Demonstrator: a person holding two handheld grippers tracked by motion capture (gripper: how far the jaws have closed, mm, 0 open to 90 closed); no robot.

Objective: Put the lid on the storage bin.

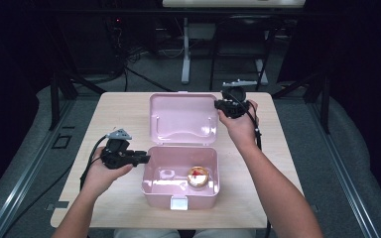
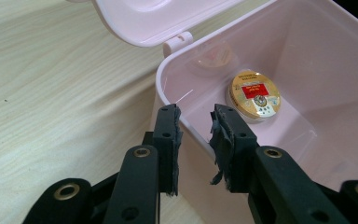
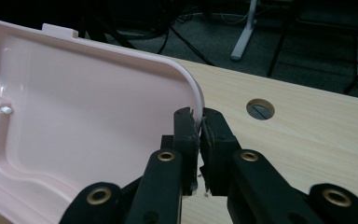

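desk (image 1: 124, 111) under both claws | pink box (image 1: 151, 186) wall straddled by left claw (image 2: 195, 116), jaws apart | lid (image 3: 74, 121) rim clamped in right claw (image 3: 199, 122) | round tin (image 2: 255, 95) in box, just beyond left claw

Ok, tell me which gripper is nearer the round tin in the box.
Left. The left gripper sits at the box's left wall, its jaws astride the rim, with the round tin just inside. The right gripper is clamped on the open lid's edge, farther back.
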